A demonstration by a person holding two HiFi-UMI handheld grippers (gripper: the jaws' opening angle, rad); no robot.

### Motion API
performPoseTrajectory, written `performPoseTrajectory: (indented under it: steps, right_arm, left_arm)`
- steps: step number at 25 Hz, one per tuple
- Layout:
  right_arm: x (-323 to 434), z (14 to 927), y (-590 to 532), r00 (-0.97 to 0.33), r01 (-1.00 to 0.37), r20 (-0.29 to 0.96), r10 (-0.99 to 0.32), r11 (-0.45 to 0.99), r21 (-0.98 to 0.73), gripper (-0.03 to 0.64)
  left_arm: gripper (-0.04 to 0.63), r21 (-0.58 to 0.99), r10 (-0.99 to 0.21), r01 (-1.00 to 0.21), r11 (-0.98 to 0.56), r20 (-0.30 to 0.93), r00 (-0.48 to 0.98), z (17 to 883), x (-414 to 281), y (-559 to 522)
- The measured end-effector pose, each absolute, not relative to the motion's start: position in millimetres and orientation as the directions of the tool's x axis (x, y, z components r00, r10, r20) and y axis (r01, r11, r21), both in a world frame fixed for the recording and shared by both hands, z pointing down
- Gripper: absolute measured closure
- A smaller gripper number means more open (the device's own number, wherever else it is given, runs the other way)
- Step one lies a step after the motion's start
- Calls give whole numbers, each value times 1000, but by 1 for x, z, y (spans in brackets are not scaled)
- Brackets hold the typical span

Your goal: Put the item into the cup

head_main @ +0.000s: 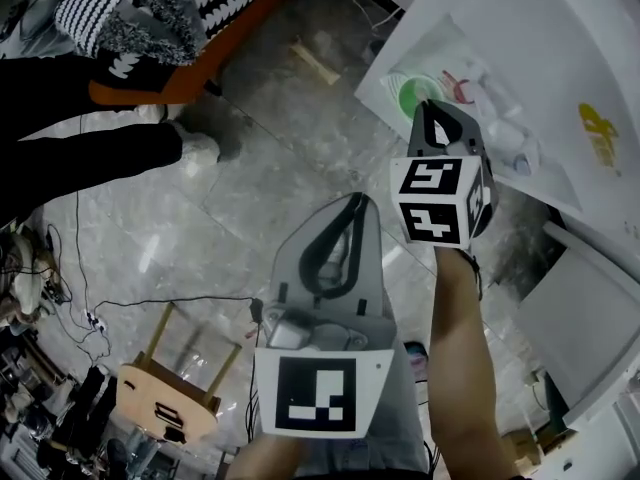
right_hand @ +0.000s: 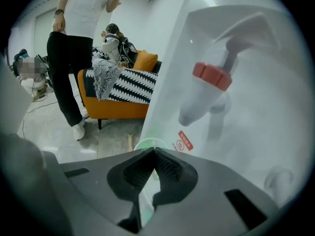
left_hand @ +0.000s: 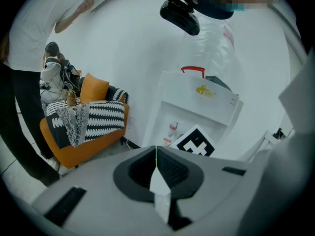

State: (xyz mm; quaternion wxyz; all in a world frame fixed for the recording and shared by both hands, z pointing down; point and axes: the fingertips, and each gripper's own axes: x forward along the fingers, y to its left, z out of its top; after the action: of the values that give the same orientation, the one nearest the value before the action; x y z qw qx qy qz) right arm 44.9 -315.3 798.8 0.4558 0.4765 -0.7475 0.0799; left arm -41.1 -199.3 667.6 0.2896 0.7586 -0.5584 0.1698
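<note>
A translucent green cup (head_main: 405,96) stands in the tap bay of a white water dispenser (head_main: 560,58). My right gripper (head_main: 432,113) reaches onto the cup's right edge. In the right gripper view its jaws (right_hand: 154,151) are closed at the tips on the cup's rim (right_hand: 143,143), and green shows through the slit below. A red-capped tap (right_hand: 212,76) hangs above. My left gripper (head_main: 350,203) hovers over the floor, nearer to me, shut. In the left gripper view its tips (left_hand: 156,149) meet, and I see no item between them.
An orange sofa (right_hand: 123,92) with a black-and-white throw stands left of the dispenser. A person in black trousers (right_hand: 69,77) stands beside it. A wooden stool (head_main: 165,398) and floor cables (head_main: 90,318) lie at lower left.
</note>
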Motion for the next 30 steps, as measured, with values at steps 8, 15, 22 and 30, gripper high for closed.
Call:
performPoseTrajectory:
  steps: [8, 15, 22, 30]
  right_arm:
    - [44, 820, -322, -104, -782, 794, -599, 543, 307, 606]
    - [45, 830, -326, -84, -779, 808, -584, 544, 312, 606]
    - [47, 834, -331, -45, -769, 814, -579, 541, 342, 606]
    - [45, 826, -327, -81, -794, 788, -610, 518, 320, 604]
  left_arm:
    - [580, 240, -747, -952, -188, 595, 298, 679, -48, -200]
    - [580, 214, -733, -960, -181, 622, 277, 698, -53, -201]
    - [580, 215, -725, -962, -171, 633, 270, 706, -54, -198]
    - [580, 219, -725, -960, -175, 631, 276, 703, -50, -194]
